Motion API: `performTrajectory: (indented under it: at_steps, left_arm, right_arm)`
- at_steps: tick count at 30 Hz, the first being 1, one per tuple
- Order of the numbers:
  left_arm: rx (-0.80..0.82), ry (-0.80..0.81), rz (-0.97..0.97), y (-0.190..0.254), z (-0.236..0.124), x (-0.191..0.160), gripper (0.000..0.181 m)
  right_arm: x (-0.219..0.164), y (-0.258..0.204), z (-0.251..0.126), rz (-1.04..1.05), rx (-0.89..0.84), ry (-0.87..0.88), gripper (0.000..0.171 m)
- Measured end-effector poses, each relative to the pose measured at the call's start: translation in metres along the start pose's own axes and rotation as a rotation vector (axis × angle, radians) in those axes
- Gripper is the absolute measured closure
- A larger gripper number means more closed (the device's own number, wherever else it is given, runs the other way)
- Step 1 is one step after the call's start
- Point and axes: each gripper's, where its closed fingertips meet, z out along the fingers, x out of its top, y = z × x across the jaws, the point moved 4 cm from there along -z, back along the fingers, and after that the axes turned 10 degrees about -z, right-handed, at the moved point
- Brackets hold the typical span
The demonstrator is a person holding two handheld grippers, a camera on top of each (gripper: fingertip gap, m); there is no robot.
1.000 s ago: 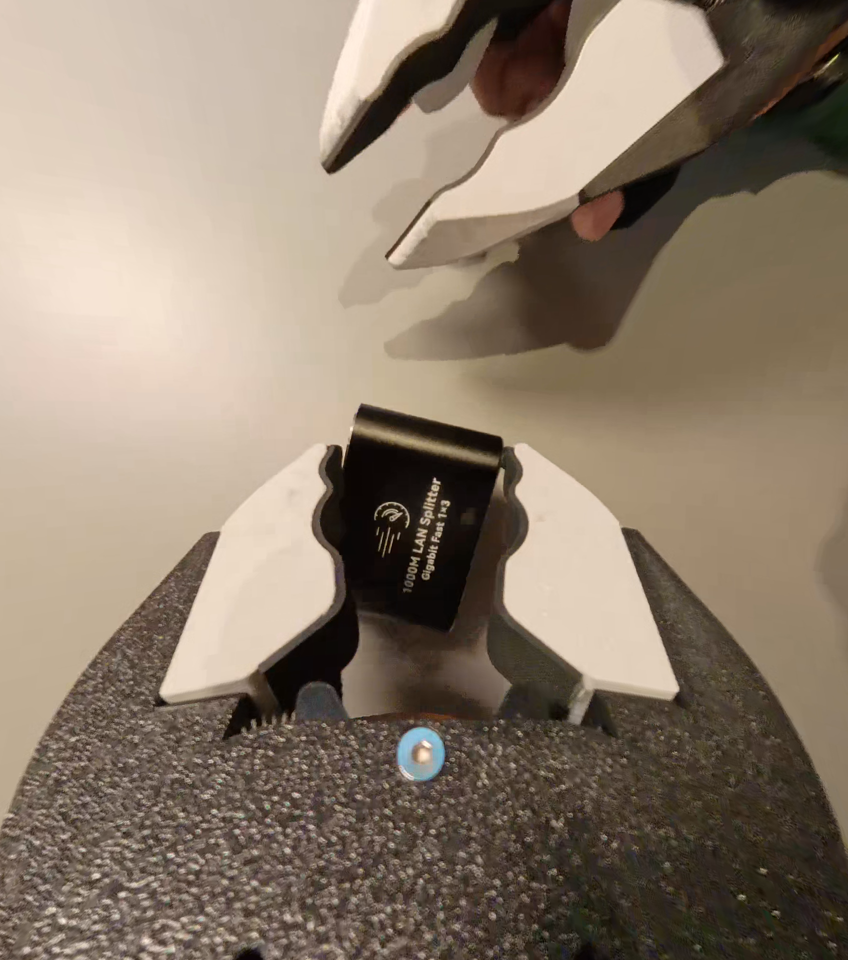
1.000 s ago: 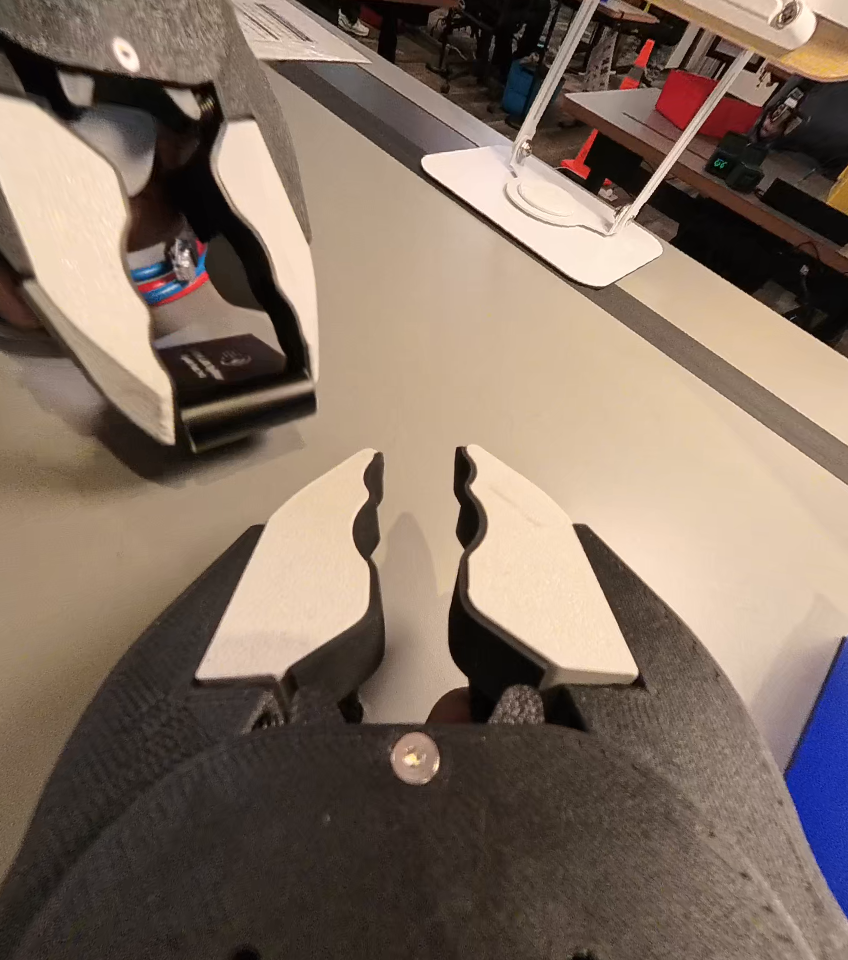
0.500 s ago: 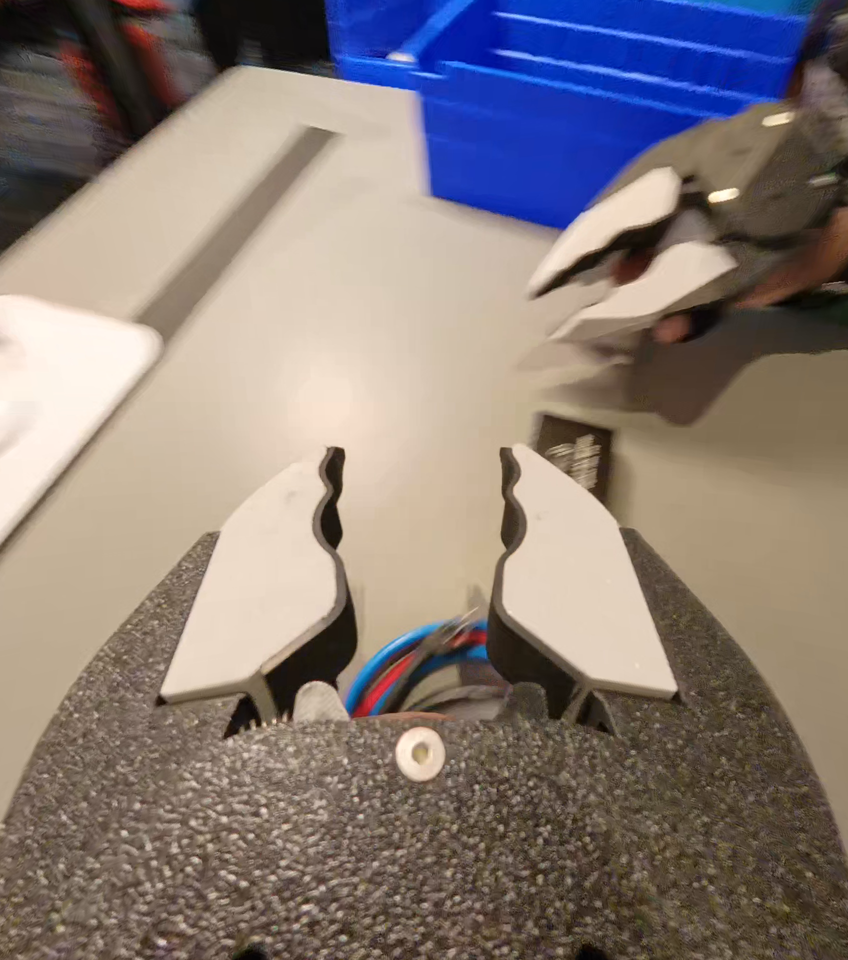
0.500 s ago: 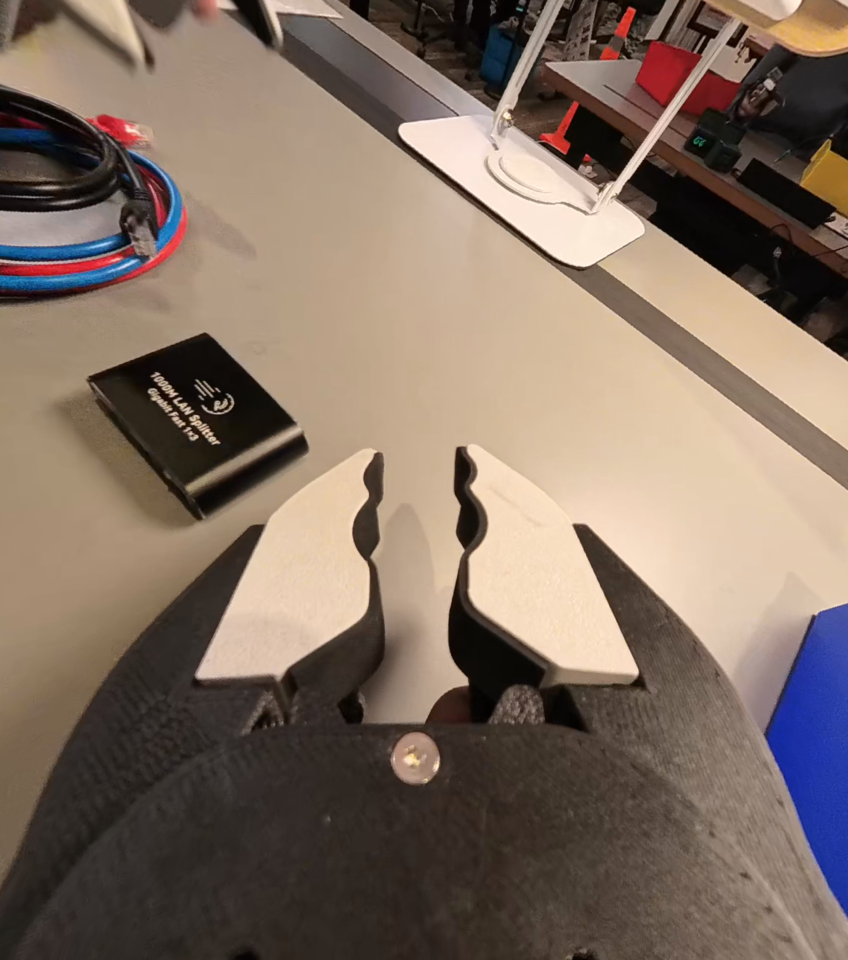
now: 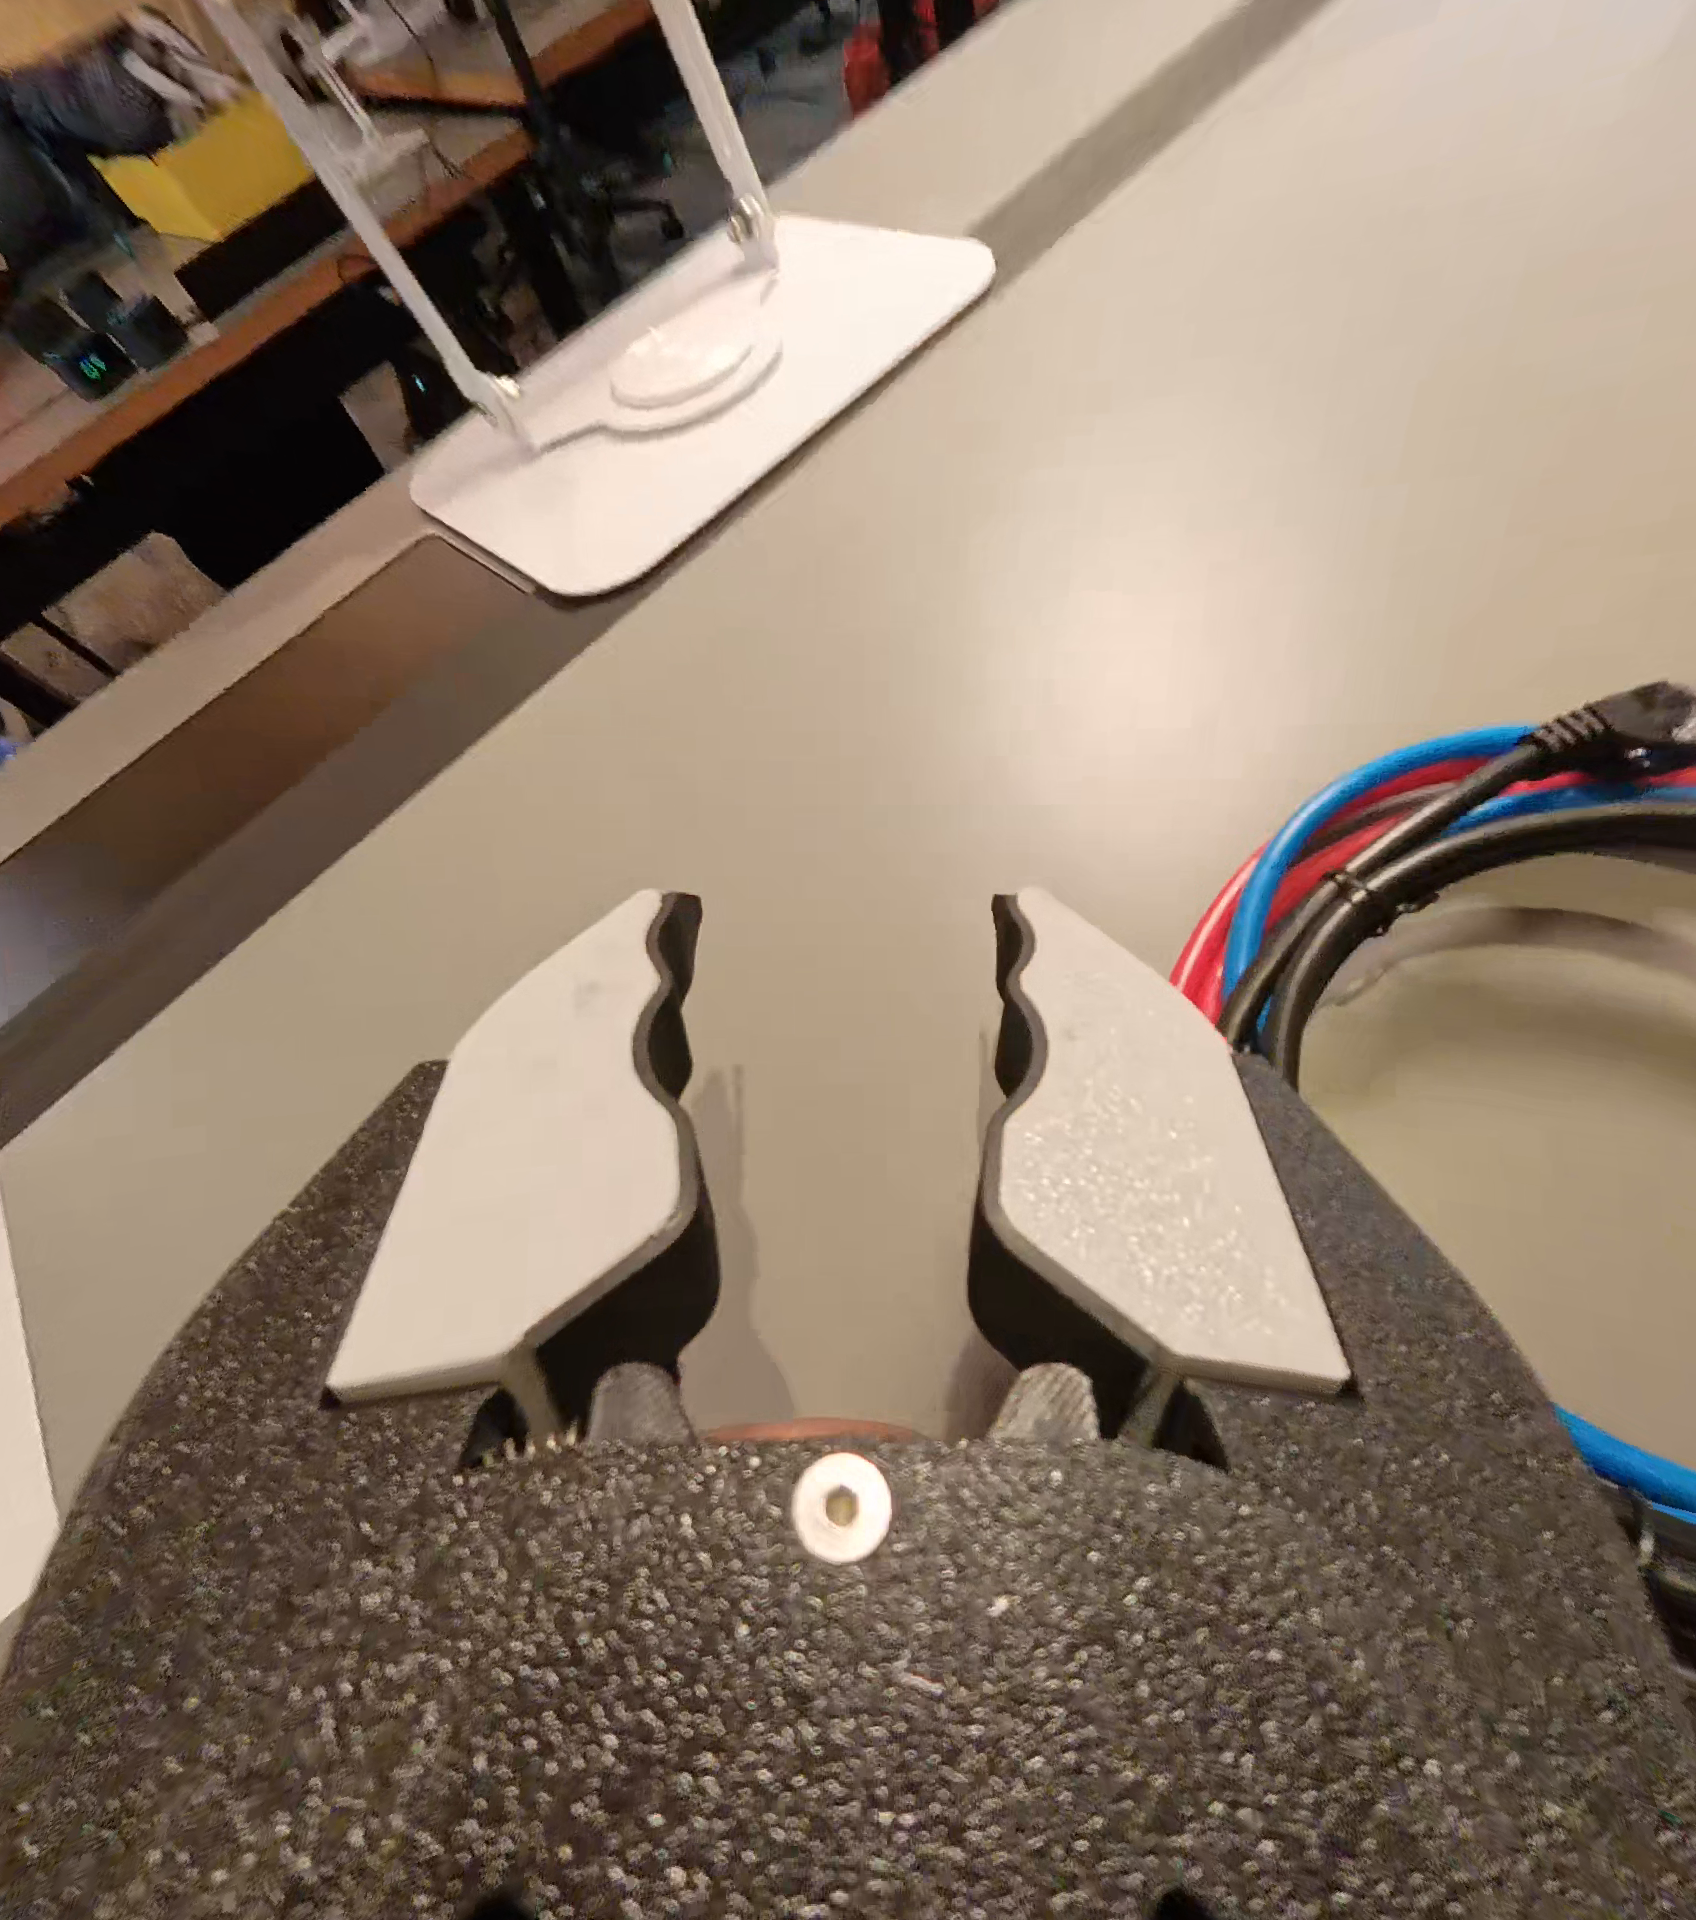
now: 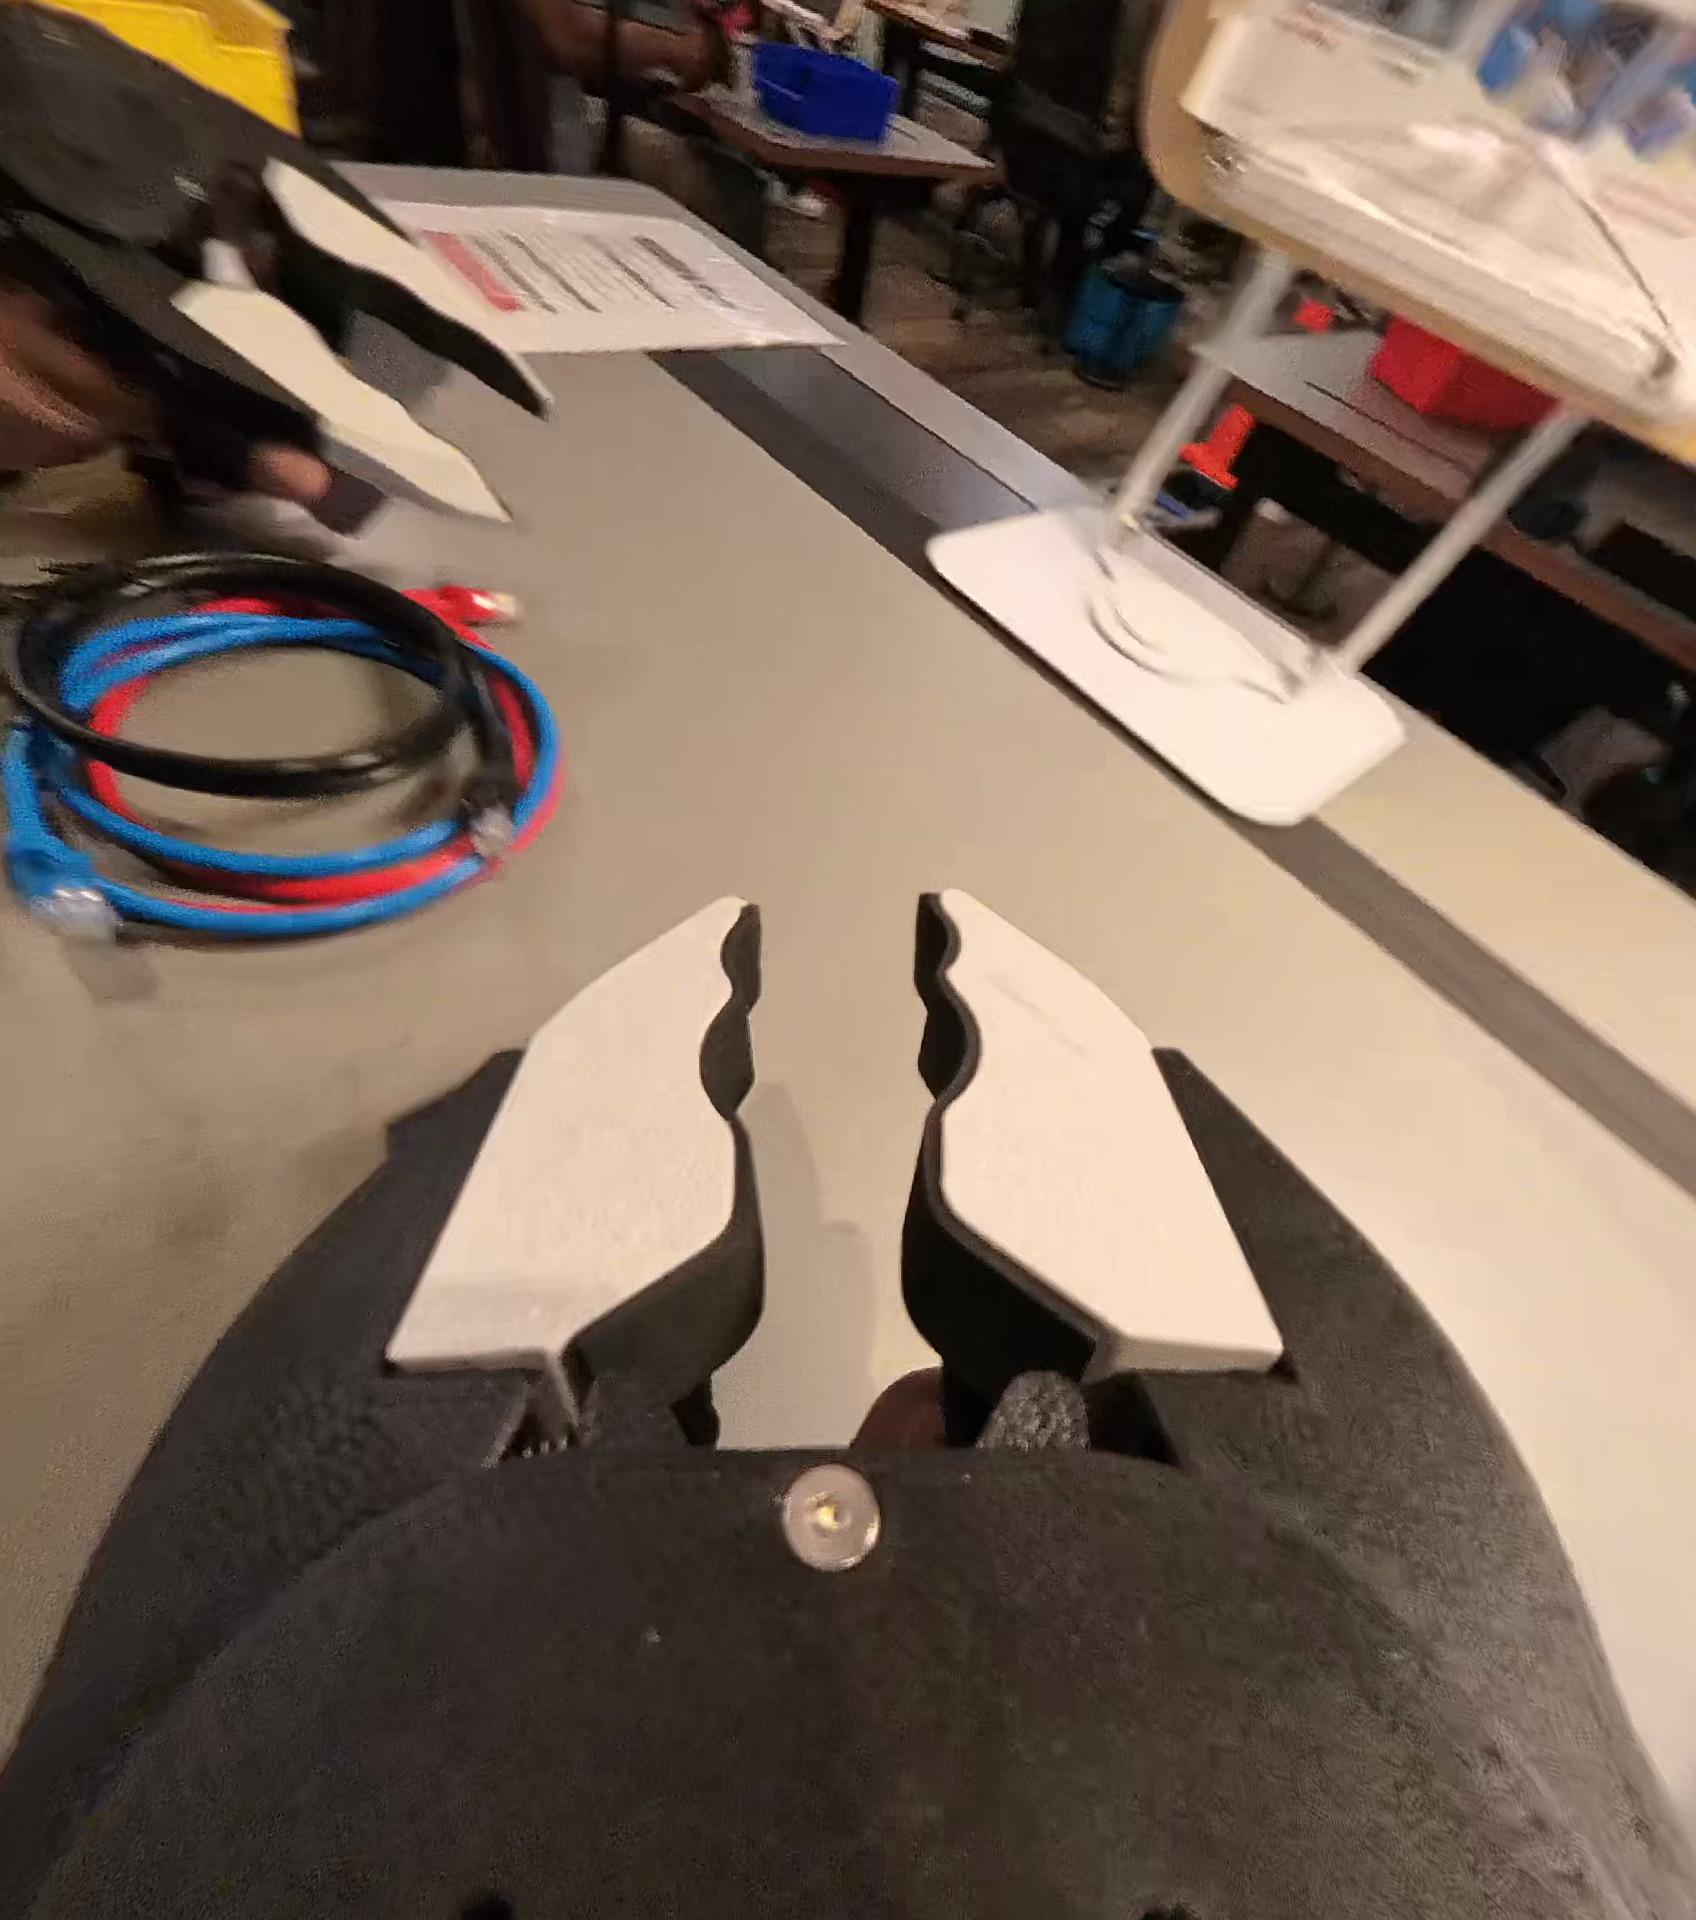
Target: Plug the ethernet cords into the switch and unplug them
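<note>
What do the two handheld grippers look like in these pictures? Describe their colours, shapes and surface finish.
The left gripper has a rough, speckled black body with a silver screw at its centre. Its two flat pale grey fingers carry wavy black inner edges. The right gripper matches: textured black body, one silver screw, off-white fingers with scalloped black pads. A green sleeve shows behind the far gripper.

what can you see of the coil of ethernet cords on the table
The coil of ethernet cords is a loose ring of blue, red and black cables lying flat on the grey table. A blue plug sticks out at its near-left edge, a red plug at its far side, and a black plug rests on top. Neither tool touches it. No plug is inserted in anything.
</note>
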Motion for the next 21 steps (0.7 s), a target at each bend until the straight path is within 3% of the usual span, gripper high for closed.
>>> performTrajectory:
  at_steps: [3,5,7,10,14,21]
  left_arm:
    - [-0.001,-0.039,0.029,0.009,0.004,-0.002,0.124]
    - [-0.003,-0.028,0.032,0.013,0.003,-0.001,0.124]
    - [-0.004,-0.013,0.02,0.014,0.001,0.0,0.124]
    - [-0.011,0.012,-0.015,0.013,-0.002,0.003,0.127]
    - [-0.031,0.01,-0.033,0.013,-0.002,0.003,0.129]
    - [-0.038,0.004,-0.027,0.015,-0.002,0.003,0.129]
  right_arm:
    - [0.03,-0.026,0.031,-0.132,0.138,0.001,0.137]
    - [0.032,-0.044,0.054,-0.202,0.223,-0.055,0.121]
    - [0.028,-0.057,0.07,-0.246,0.273,-0.095,0.118]
    - [0.025,-0.074,0.085,-0.224,0.36,-0.137,0.123]
    - [0.017,-0.089,0.095,-0.174,0.479,-0.243,0.144]
    - [0.005,-0.092,0.104,-0.196,0.45,-0.348,0.156]
